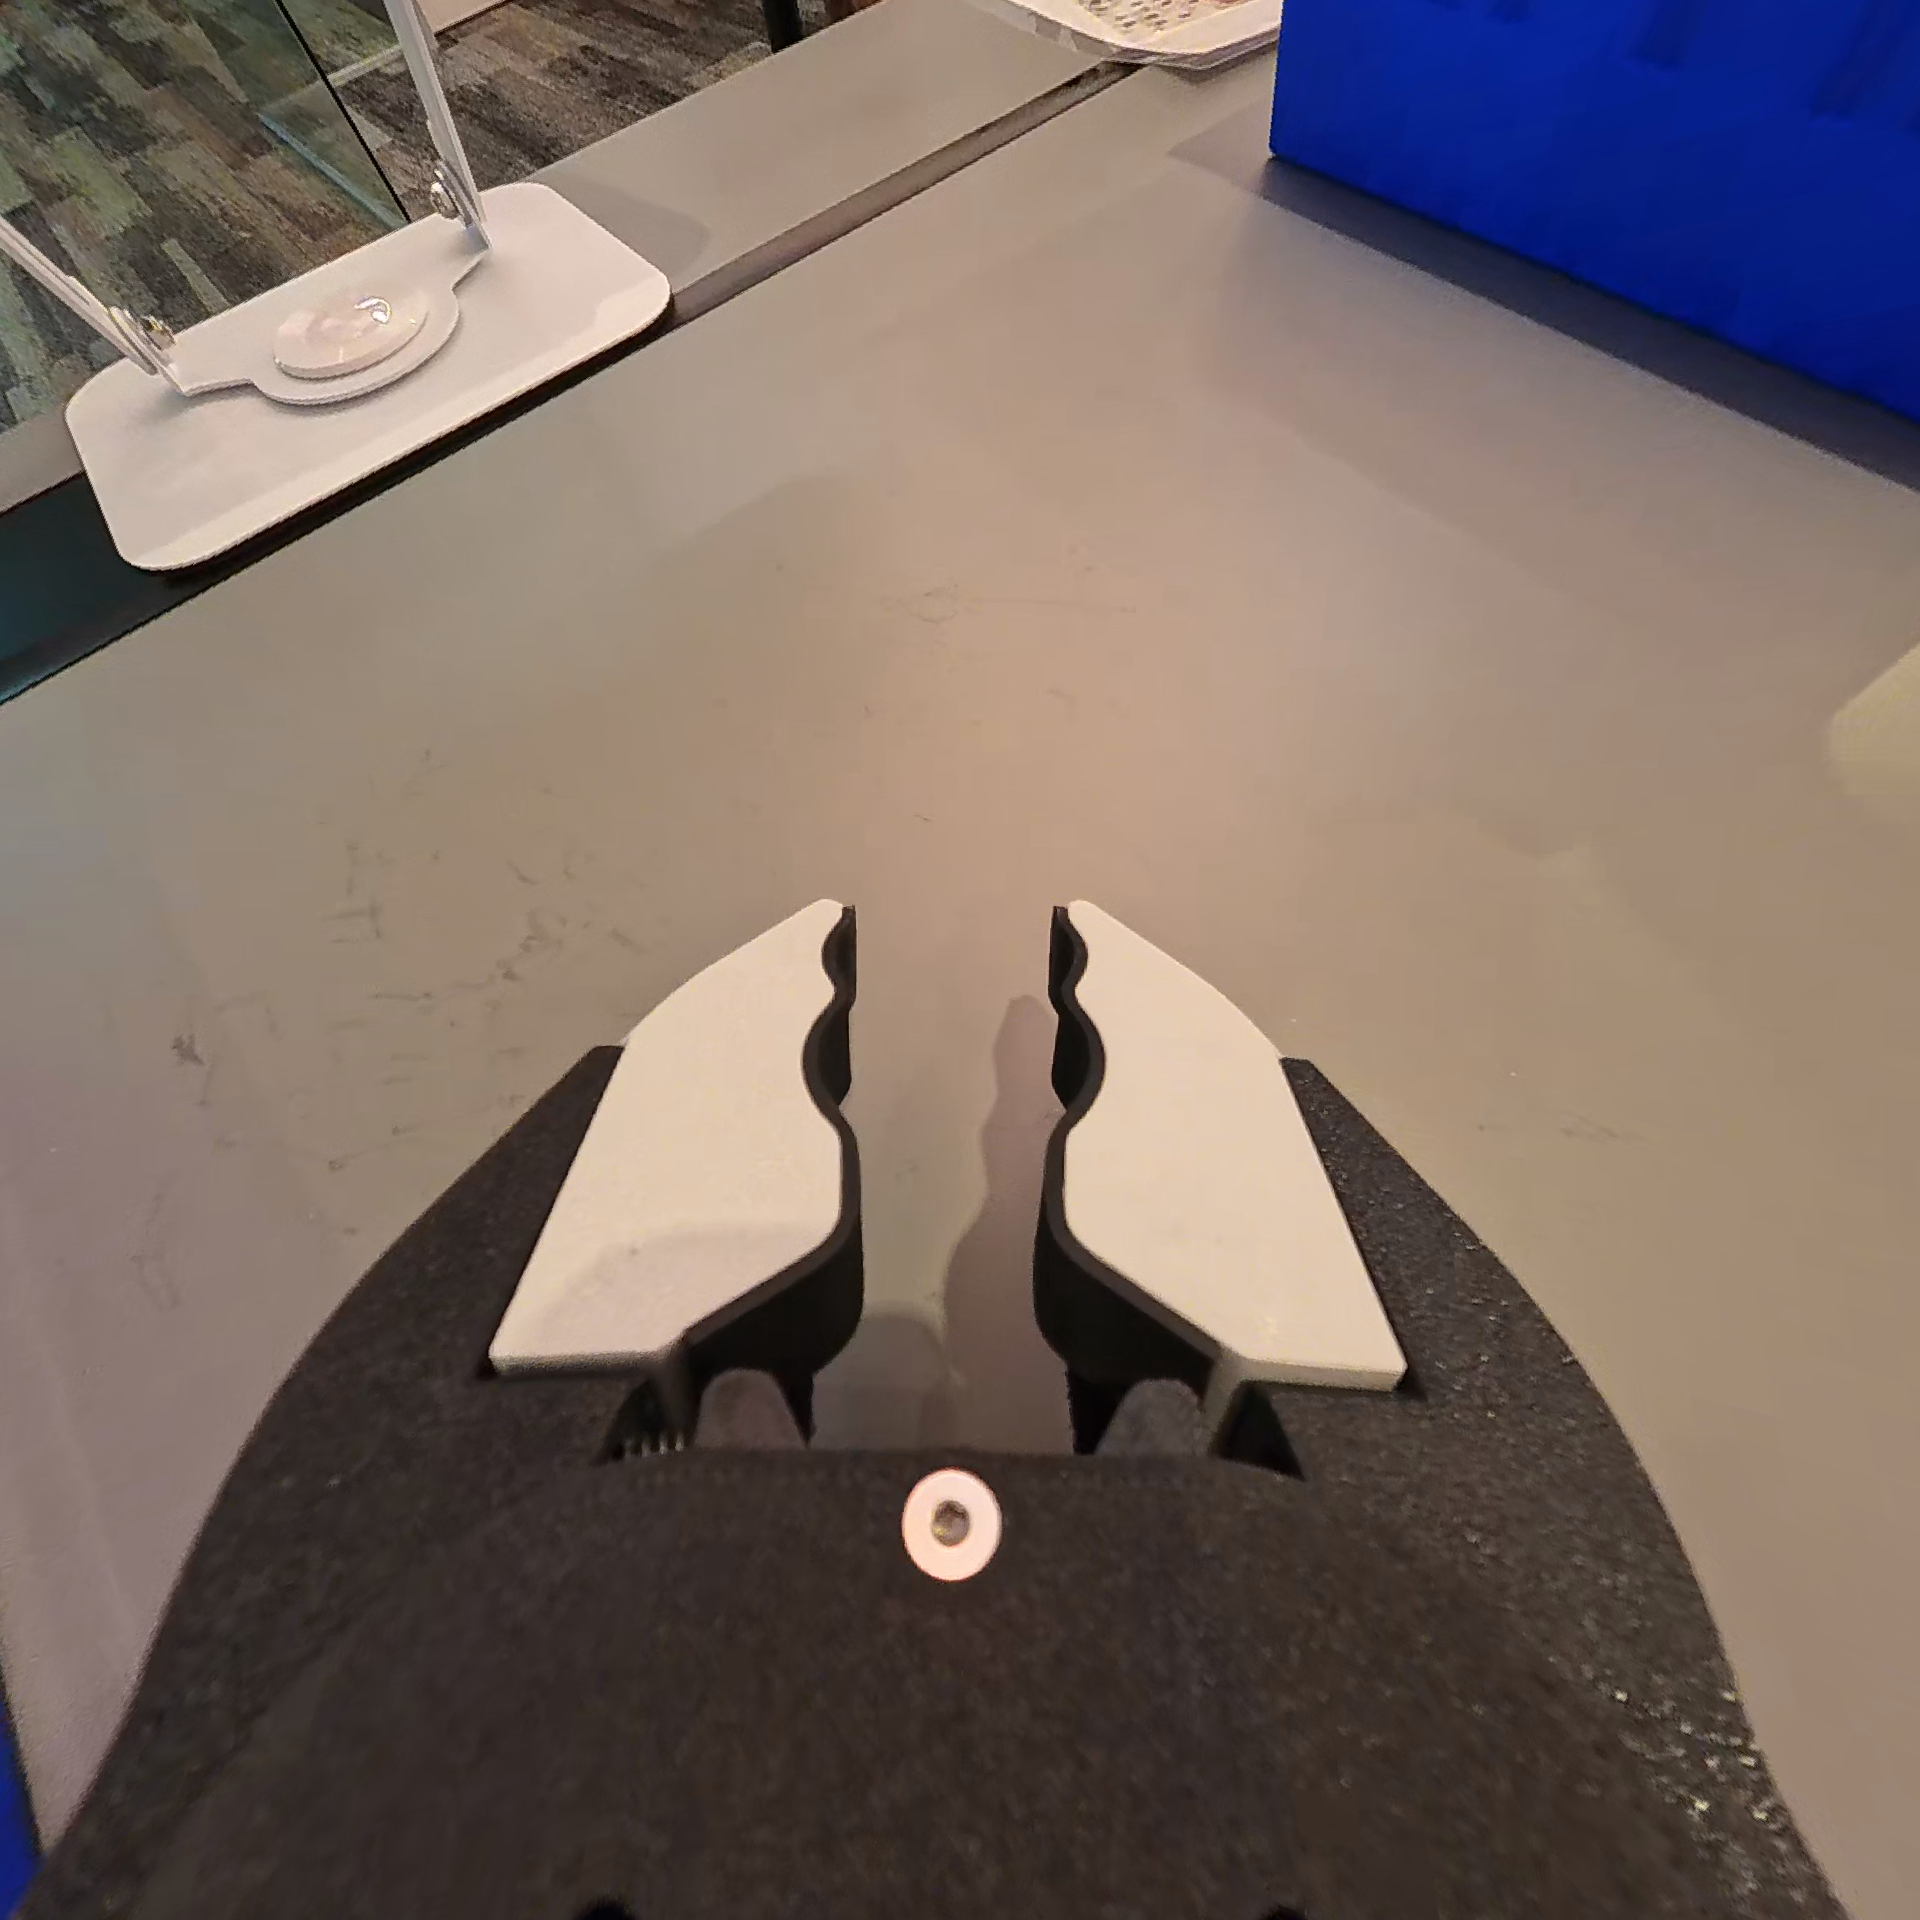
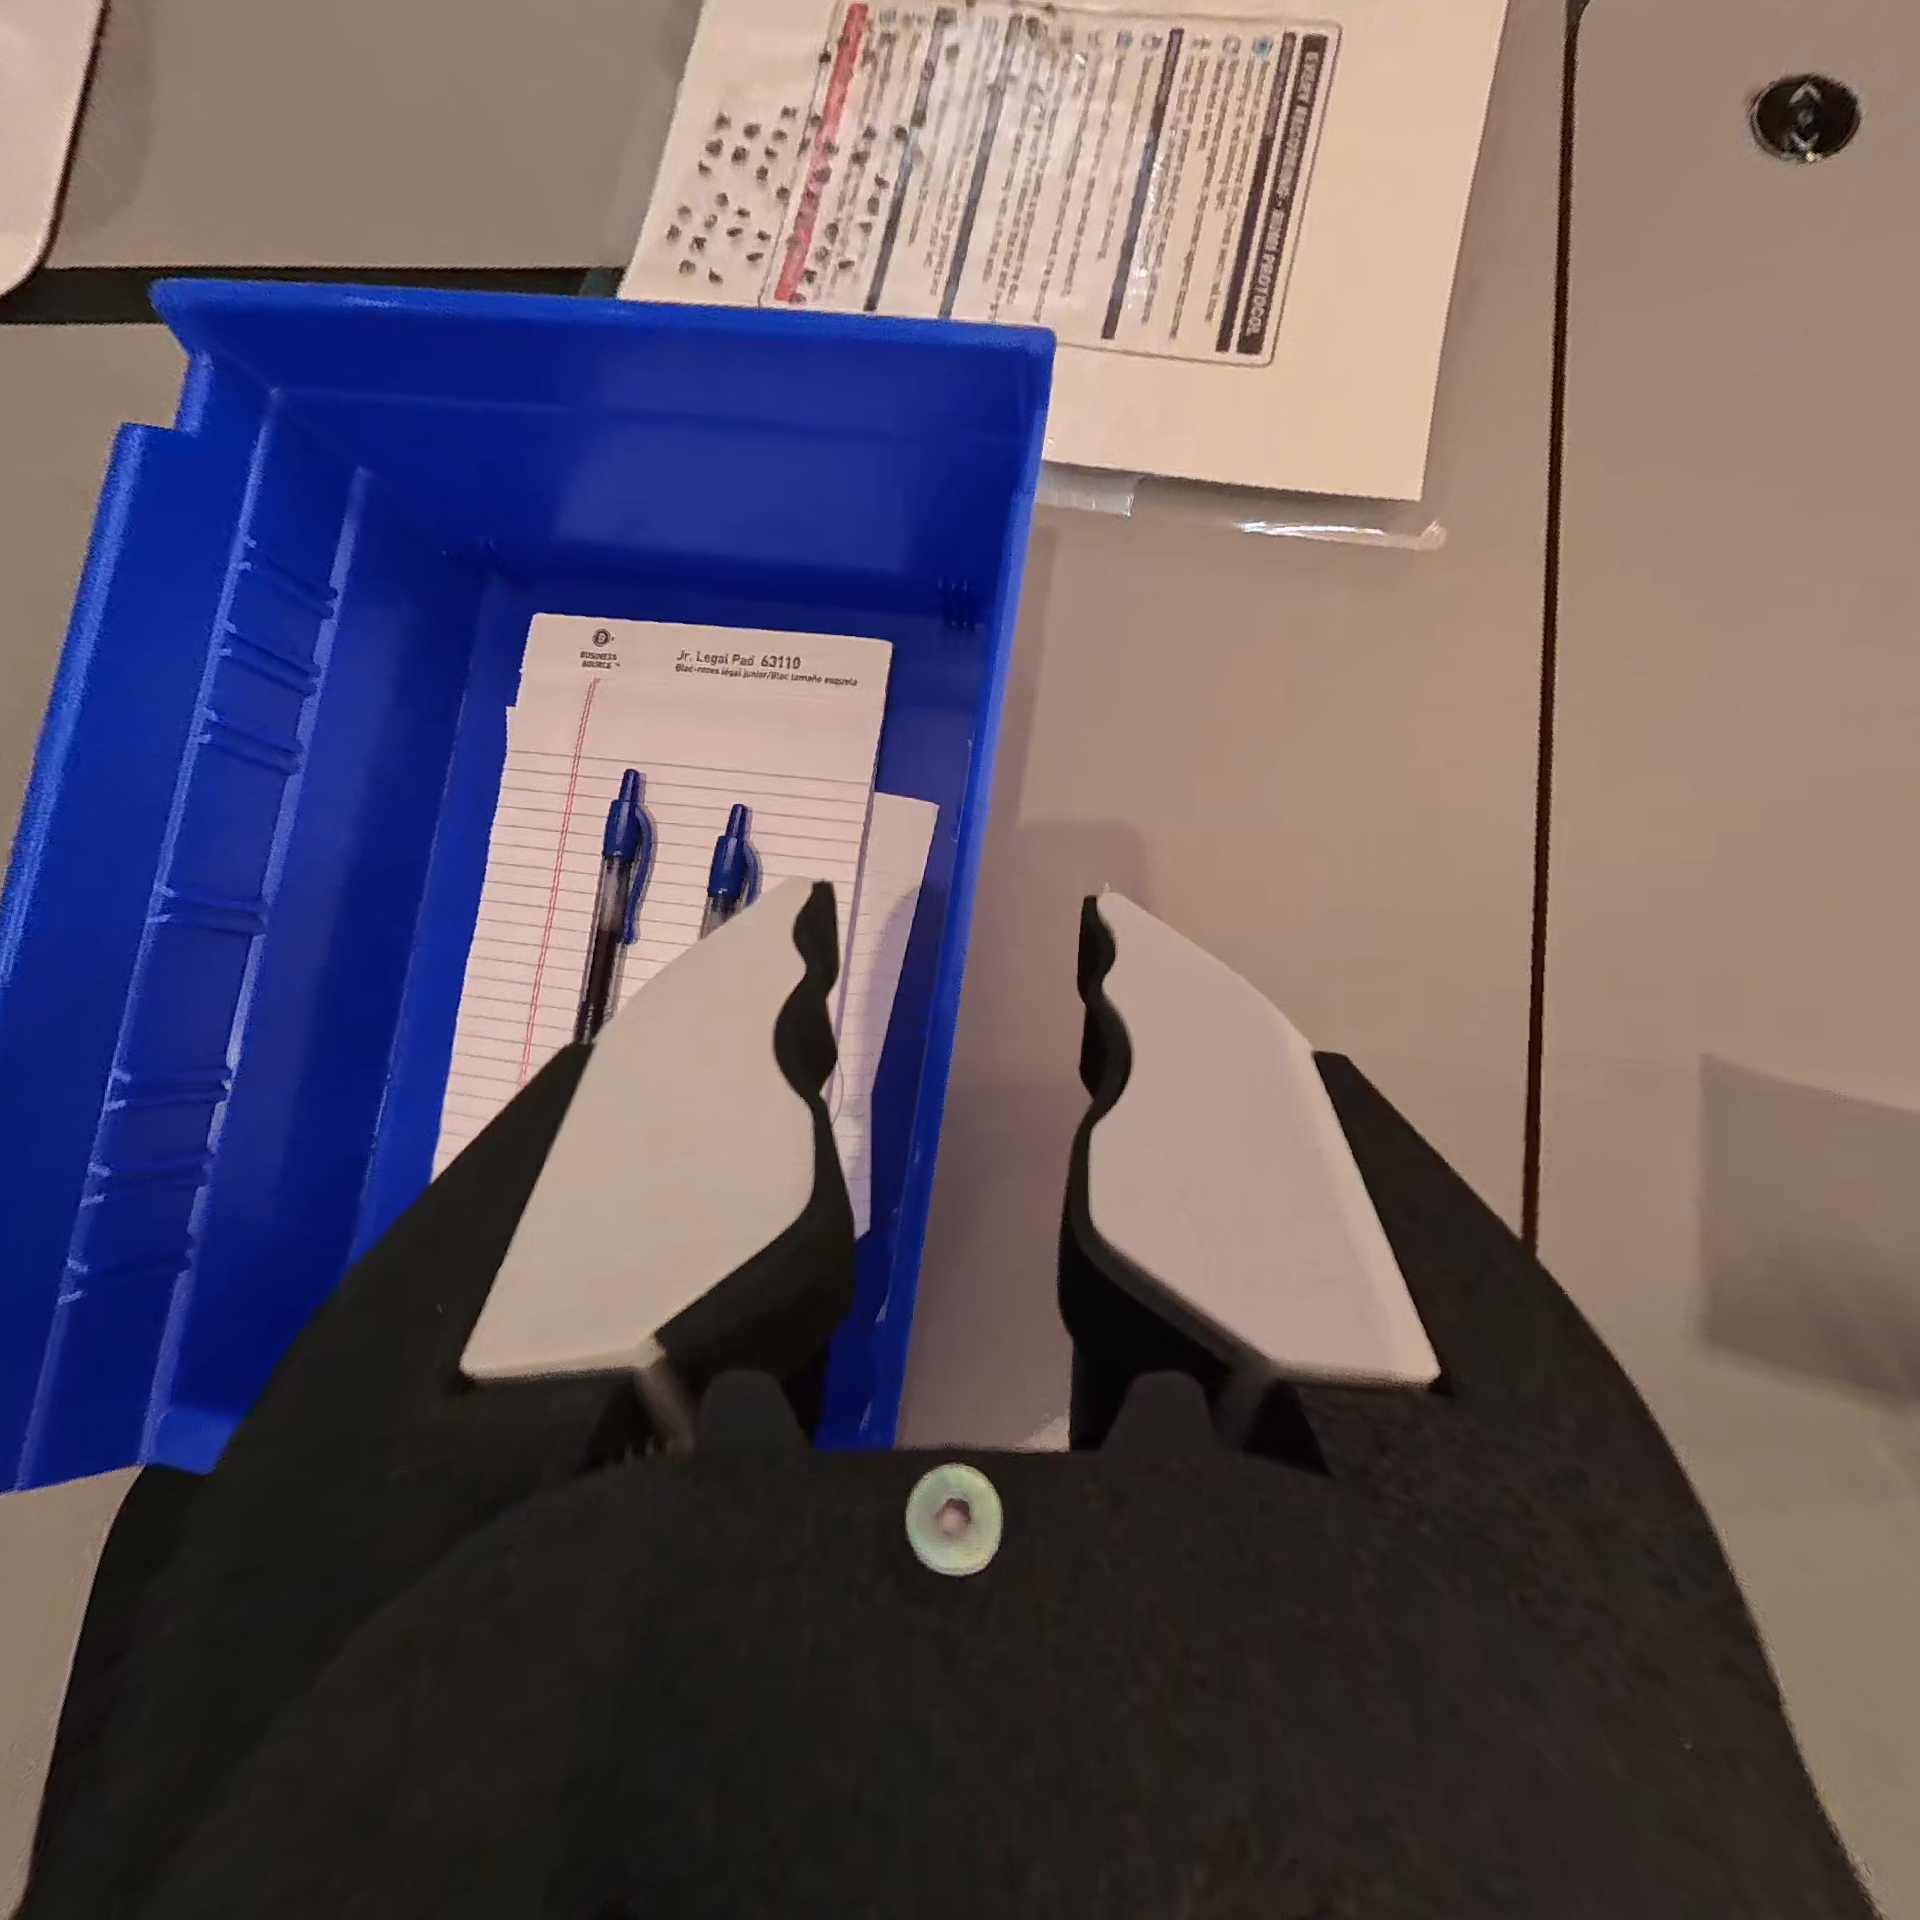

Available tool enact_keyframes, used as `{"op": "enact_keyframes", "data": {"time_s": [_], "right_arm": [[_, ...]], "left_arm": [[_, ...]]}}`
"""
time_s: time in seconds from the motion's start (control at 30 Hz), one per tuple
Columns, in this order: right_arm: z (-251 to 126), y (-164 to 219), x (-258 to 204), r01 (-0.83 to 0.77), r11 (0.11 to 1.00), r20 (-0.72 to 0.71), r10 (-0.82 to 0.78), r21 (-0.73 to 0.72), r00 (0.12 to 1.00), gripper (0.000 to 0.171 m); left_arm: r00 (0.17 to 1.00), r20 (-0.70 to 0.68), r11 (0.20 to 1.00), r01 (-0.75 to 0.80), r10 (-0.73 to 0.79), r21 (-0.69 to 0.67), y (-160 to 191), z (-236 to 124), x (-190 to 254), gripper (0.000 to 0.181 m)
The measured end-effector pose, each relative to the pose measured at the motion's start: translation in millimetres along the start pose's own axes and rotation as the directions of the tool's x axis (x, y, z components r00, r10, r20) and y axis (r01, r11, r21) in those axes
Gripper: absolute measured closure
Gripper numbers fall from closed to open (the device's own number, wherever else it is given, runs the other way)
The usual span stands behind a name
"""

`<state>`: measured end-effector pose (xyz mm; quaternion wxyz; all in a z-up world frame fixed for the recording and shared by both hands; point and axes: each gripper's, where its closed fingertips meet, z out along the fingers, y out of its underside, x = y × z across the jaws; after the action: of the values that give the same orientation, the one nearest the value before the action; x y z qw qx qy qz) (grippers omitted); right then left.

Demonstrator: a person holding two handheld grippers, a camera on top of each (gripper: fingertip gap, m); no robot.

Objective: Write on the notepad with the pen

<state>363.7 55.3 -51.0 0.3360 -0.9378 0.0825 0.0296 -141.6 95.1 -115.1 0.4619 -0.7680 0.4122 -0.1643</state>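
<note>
In the right wrist view a white lined notepad [image 2: 717, 748] lies flat inside a blue plastic bin [image 2: 260, 831]. Two blue pens lie on the pad, one on the left [image 2: 615, 894] and one on the right [image 2: 730, 857] whose lower part is hidden behind my finger. My right gripper [image 2: 956, 899] is open and empty above the bin's right wall, its left finger over the pad and its right finger over the table. My left gripper [image 1: 954, 914] is open and empty over bare grey table, with the bin [image 1: 1621, 156] at the far right.
A laminated printed sheet [image 2: 1070, 208] lies on the table behind the bin. A white stand base [image 1: 343, 364] with a glass panel sits at the table's far left edge. A round lock [image 2: 1805, 116] is set in the surface at the far right.
</note>
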Motion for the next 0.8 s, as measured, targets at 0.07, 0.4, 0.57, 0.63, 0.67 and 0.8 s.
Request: {"op": "enact_keyframes", "data": {"time_s": [0.07,0.4,0.57,0.63,0.67,0.8], "right_arm": [[5.3,3.6,0.7,-0.015,1.000,-0.005,0.015,-0.022,1.000,0.128],[17.1,19.3,11.4,-0.067,0.991,-0.047,0.062,-0.117,0.997,0.118],[21.9,27.9,14.8,-0.074,0.984,-0.058,0.065,-0.161,0.996,0.117],[24.2,31.9,17.1,-0.068,0.981,-0.073,0.055,-0.184,0.996,0.118],[25.4,34.2,18.6,-0.062,0.978,-0.085,0.046,-0.198,0.995,0.118],[30.2,37.9,18.1,-0.059,0.970,-0.095,0.037,-0.235,0.995,0.119]], "left_arm": [[1.000,0.003,1.000,0.000,0.000,-0.005,0.6,0.0,-0.2,0.146],[1.000,-0.001,1.000,-0.001,0.001,-0.009,1.5,0.8,0.9,0.146],[1.000,0.001,1.000,0.002,-0.002,-0.014,2.6,1.4,0.2,0.146],[1.000,0.002,1.000,0.005,-0.005,-0.015,2.9,1.5,-0.4,0.146],[1.000,0.002,1.000,0.006,-0.006,-0.017,3.3,1.7,-0.4,0.146],[1.000,0.002,1.000,0.004,-0.004,-0.020,3.8,2.1,-0.4,0.146]]}}
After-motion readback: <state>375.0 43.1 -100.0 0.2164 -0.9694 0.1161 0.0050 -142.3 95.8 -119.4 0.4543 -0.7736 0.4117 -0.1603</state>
